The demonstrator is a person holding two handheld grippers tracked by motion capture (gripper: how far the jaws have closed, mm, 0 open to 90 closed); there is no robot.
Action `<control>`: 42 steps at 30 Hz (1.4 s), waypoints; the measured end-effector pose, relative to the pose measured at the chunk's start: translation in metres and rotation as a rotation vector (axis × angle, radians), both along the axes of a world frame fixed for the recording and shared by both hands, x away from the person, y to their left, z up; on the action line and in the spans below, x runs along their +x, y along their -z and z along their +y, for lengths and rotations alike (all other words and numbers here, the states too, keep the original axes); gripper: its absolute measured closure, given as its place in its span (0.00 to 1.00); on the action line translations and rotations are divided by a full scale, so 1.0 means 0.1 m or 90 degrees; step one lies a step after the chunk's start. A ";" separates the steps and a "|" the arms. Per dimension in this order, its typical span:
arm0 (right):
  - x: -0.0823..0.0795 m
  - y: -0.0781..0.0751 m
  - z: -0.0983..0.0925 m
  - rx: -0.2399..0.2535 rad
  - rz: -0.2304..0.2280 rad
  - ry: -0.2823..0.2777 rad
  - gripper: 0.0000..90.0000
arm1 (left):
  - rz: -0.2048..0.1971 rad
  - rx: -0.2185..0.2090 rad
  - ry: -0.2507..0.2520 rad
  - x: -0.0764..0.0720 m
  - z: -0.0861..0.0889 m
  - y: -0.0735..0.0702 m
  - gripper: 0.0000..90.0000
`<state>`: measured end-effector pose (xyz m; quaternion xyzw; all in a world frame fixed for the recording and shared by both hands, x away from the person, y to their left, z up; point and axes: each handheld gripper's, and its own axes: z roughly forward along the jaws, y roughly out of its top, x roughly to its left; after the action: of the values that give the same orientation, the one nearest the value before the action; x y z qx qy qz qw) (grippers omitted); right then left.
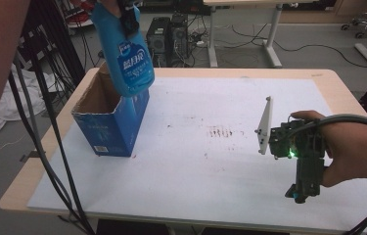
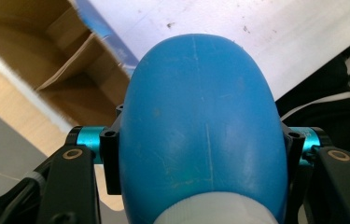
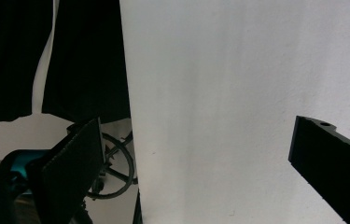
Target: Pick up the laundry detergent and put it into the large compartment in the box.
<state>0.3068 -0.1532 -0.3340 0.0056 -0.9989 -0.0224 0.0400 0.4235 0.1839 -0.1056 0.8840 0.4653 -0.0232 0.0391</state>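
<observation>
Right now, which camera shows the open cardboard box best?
The high view: the whole cardboard box stands open-topped at the table's left, with the blue bottle hanging over it. The left gripper view catches just its brown inside and flaps behind the bottle. The right gripper view looks at the white tabletop.

Blue bottle (image 1: 127, 58) above open blue carton (image 1: 106, 122)

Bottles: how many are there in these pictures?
1. A blue bottle is held up by the left gripper over the open cardboard box at the table's left. More could be hidden inside the box.
</observation>
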 end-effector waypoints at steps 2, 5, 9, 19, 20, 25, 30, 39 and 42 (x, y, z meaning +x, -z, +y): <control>0.00 0.00 0.01 -0.001 -0.002 -0.001 0.03 | 0.001 0.000 -0.016 0.00 0.10 -0.01 0.43; -0.01 -0.01 0.02 -0.002 -0.001 -0.005 0.03 | 0.005 0.006 -0.039 0.00 0.22 -0.02 0.43; -0.01 -0.03 0.04 -0.002 -0.001 -0.003 0.03 | 0.007 0.018 -0.063 -0.01 0.38 -0.03 0.43; -0.01 -0.03 0.10 -0.004 -0.002 -0.007 0.03 | 0.014 0.031 -0.102 0.03 0.65 0.10 0.43; -0.01 -0.03 0.10 -0.004 -0.002 -0.007 0.03 | 0.017 0.033 -0.102 0.04 0.65 0.13 0.43; -0.01 -0.03 0.10 -0.006 -0.002 -0.006 0.03 | 0.029 0.032 -0.093 0.09 0.66 0.31 0.43; -0.01 -0.03 0.10 -0.007 -0.001 -0.004 0.03 | 0.046 0.034 -0.089 0.14 0.64 0.50 0.43; 0.00 -0.02 0.10 -0.007 -0.001 0.000 0.03 | 0.045 0.041 -0.081 0.21 0.61 0.83 0.43; 0.01 0.00 0.11 -0.007 0.001 -0.001 0.03 | 0.046 0.044 -0.057 0.22 0.61 0.95 0.43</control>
<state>0.3076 -0.1421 -0.3341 0.0063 -0.9990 -0.0171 0.0407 0.4456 0.2452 -0.2001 0.8619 0.5057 -0.0369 -0.0075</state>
